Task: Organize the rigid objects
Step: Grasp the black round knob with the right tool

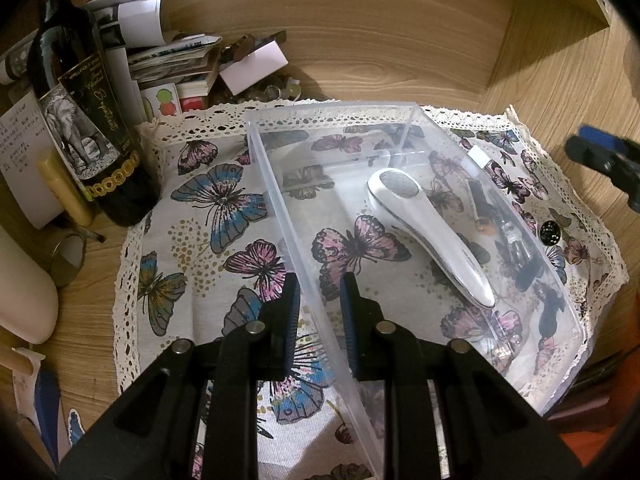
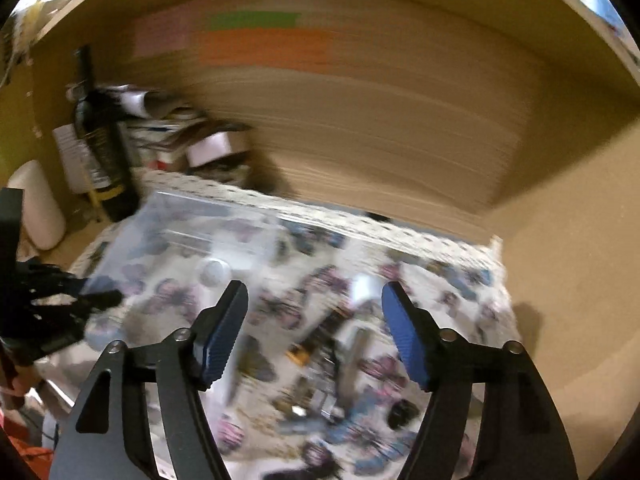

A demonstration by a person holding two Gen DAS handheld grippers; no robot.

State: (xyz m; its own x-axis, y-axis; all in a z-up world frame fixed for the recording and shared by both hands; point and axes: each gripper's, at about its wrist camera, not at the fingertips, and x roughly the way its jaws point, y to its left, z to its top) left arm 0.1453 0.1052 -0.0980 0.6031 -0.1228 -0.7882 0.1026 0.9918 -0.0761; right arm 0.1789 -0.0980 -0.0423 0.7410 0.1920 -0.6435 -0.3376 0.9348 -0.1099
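Note:
A clear plastic box stands on a butterfly-print cloth. Inside it lies a white hand-held device. My left gripper is shut on the box's near left wall, one pad on each side. Several small dark items show through the box's right wall, and a round black piece sits just beyond. The right wrist view is blurred: my right gripper hangs open and empty above those small items, to the right of the box. The left gripper shows at that view's left edge.
A dark wine bottle stands at the cloth's far left corner, next to a heap of papers and cards. A white cylinder lies at the left. A wooden wall closes the back, and a wooden side panel the right.

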